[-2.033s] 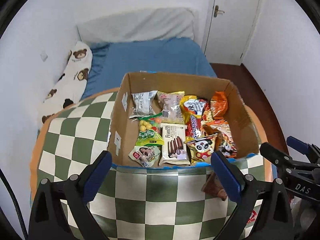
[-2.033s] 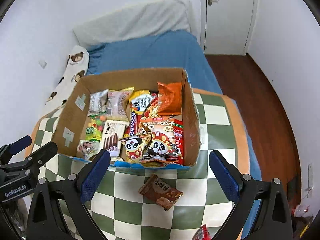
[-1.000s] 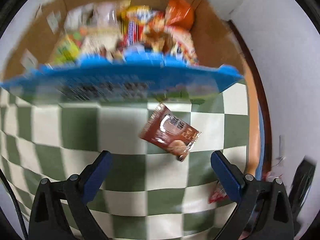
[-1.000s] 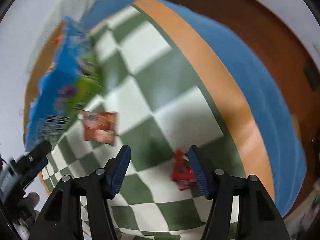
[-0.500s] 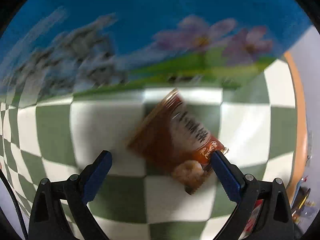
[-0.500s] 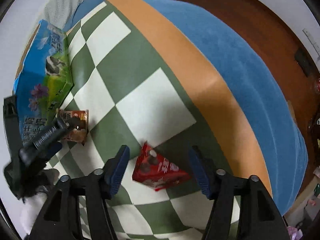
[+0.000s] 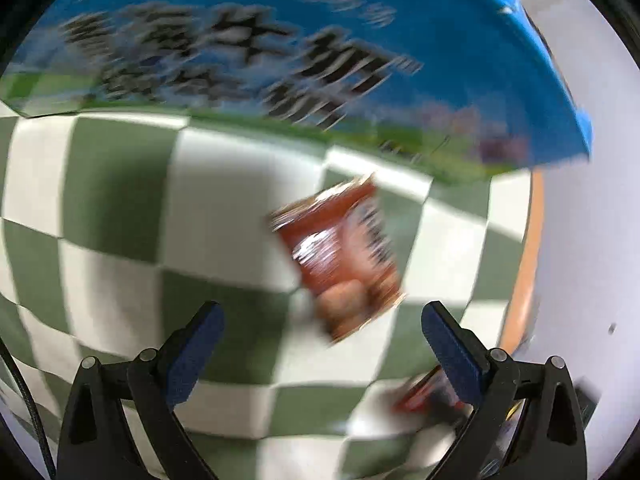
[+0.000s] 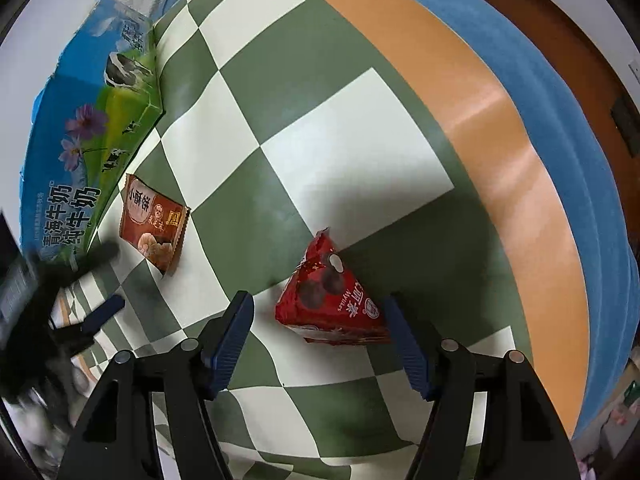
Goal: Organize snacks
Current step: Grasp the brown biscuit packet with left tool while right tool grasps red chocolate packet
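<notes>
Right claw [image 8: 318,336] opening over red triangular snack packet [image 8: 330,300], nothing held; left claw [image 7: 322,338] wide above brown biscuit packet [image 7: 340,256]: centre both before closing.

cloth [image 8: 344,168] — green-white checks (orange border) | packet [image 8: 332,304] — red | box [image 8: 80,120] — blue

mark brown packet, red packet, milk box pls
brown packet [image 8: 154,222], right wrist view, middle of its printed face
red packet [image 8: 332,300], right wrist view, centre of its top face
milk box [image 8: 86,140], right wrist view, printed side wall
</notes>
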`<action>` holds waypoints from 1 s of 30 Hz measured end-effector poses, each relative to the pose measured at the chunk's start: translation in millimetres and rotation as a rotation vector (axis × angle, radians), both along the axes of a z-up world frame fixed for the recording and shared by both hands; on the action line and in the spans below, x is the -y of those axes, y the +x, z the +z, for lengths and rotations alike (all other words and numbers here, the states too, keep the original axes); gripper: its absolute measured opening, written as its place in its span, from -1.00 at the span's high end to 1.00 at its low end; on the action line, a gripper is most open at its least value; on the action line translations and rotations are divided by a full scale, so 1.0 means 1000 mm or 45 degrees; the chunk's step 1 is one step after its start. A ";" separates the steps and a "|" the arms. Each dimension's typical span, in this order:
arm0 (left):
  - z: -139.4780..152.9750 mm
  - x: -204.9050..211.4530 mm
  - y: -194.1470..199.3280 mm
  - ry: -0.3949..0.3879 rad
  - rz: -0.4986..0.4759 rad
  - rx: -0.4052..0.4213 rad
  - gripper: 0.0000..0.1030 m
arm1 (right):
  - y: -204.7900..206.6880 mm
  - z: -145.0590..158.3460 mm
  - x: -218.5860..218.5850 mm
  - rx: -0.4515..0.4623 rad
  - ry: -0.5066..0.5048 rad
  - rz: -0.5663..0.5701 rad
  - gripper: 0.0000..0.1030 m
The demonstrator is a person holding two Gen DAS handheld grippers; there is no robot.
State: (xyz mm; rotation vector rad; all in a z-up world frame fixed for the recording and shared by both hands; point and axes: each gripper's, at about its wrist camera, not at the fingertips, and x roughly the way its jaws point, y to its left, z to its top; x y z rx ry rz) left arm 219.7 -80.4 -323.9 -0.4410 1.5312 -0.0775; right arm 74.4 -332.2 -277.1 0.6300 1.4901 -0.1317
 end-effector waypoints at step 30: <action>-0.018 0.009 -0.073 0.183 -0.358 0.032 -0.12 | 0.009 -0.005 -0.020 0.017 0.057 0.080 -0.26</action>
